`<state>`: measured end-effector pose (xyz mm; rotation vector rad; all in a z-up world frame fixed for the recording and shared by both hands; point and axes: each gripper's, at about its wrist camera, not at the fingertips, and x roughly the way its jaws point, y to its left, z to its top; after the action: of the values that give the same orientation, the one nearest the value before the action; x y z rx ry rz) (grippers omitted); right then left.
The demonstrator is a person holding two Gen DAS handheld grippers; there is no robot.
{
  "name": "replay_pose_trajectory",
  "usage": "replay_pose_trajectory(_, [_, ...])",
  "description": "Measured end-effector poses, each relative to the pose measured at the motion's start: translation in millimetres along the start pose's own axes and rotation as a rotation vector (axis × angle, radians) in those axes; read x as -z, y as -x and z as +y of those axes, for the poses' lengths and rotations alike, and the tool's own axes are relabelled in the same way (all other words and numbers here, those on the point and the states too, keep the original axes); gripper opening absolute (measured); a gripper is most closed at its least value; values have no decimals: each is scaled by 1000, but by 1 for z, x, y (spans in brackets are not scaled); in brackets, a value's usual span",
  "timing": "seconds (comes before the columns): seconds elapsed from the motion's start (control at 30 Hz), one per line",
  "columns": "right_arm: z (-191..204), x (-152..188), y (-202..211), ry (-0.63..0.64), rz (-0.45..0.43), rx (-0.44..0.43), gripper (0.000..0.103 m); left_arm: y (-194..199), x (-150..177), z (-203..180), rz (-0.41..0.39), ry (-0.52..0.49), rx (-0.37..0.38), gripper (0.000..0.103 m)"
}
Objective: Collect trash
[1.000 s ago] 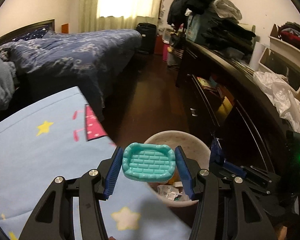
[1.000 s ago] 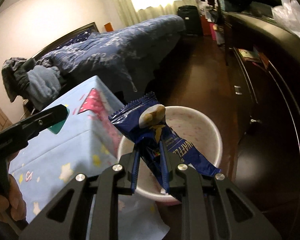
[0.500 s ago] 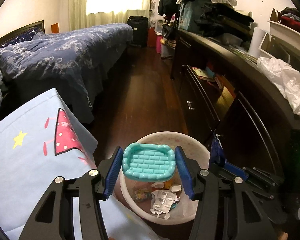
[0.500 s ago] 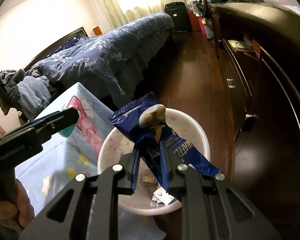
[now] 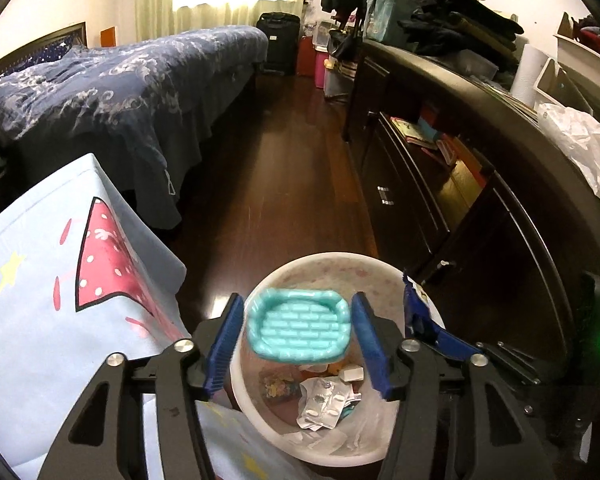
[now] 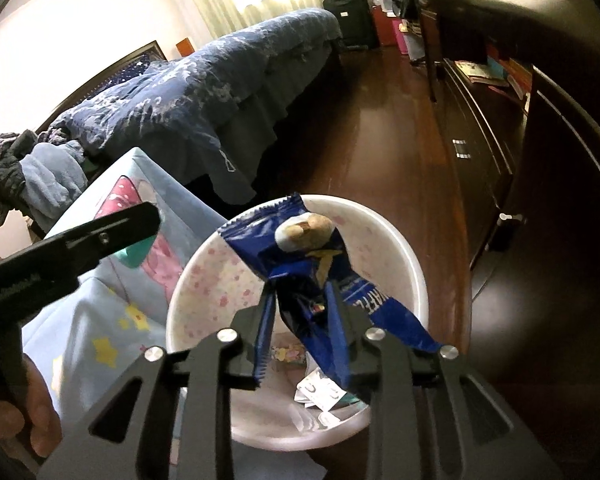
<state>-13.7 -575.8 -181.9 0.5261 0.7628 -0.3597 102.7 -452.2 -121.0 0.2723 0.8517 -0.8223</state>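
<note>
Two grippers hang over one pale trash bin [image 5: 332,264], each with something clamped between its blue pads. The left gripper [image 5: 298,332] is closed on a teal soap dish [image 5: 298,330], held flat with its brick-patterned face to the camera, above the bin's 9 o'clock side. The right gripper [image 6: 300,320] pinches a dark blue snack wrapper [image 6: 300,256] at its crumpled middle; the wrapper's top fans toward 12 o'clock and its tail trails toward 4 o'clock, all over the bin's opening [image 6: 380,224]. In the bin lie silver blister packs [image 5: 322,402] and small scraps of packaging. A light blue cloth [image 5: 40,300] with stars and a pink shape lies at 9 o'clock of the bin, touching its rim. A bed with a navy quilt [image 5: 120,80] stands at 11 o'clock, and a dark wooden dresser [image 5: 440,184] runs along 2 o'clock.
</note>
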Motion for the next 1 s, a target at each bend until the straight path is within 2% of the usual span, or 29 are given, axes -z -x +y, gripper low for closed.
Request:
replay_pose_trajectory(0.07, [-2, 1, -1, -9, -2, 2, 35, 2, -1, 1, -8, 5, 2, 68])
replay_pose_trajectory(0.13, [-4, 1, -1, -9, 1, 3, 37, 6, -1, 2, -25, 11, 3, 80])
replay_pose_trajectory(0.23, [-2, 1, 1, -4, 0, 8, 38, 14, -2, 4, -45, 17, 3, 80])
replay_pose_trajectory(0.33, [2, 0, 4, 11, -6, 13, 43, 27, -2, 10, -64, 33, 9, 83])
replay_pose_trajectory(0.4, [6, -1, 7, 24, -14, 24, 55, 38, -1, 14, -84, 44, 5, 84])
replay_pose_trajectory(0.47, [9, -3, 9, 31, -22, 34, 60, 51, 0, 21, -102, 56, 1, 85])
replay_pose_trajectory(0.57, [16, -4, 19, 34, -35, 29, 60, 70, 4, 32, -128, 76, -11, 85])
replay_pose_trajectory(0.67, [30, -3, 37, 53, -66, 11, 60, 93, 12, 44, -157, 77, -62, 87])
replay_pose_trajectory(0.73, [48, -3, 54, 83, -96, -8, 63, 115, 23, 58, -195, 83, -123, 94])
replay_pose_trajectory(0.8, [74, 0, 71, 127, -130, -40, 76, 137, 35, 73, -233, 98, -184, 97])
replay_pose_trajectory(0.83, [84, 3, 78, 146, -142, -53, 78, 147, 41, 81, -248, 109, -213, 99])
replay_pose_trajectory(0.9, [115, 9, 91, 199, -170, -84, 89, 171, 57, 102, -281, 142, -282, 99])
replay_pose_trajectory(1.0, [157, 21, 105, 265, -193, -149, 98, 197, 79, 131, -292, 203, -350, 99])
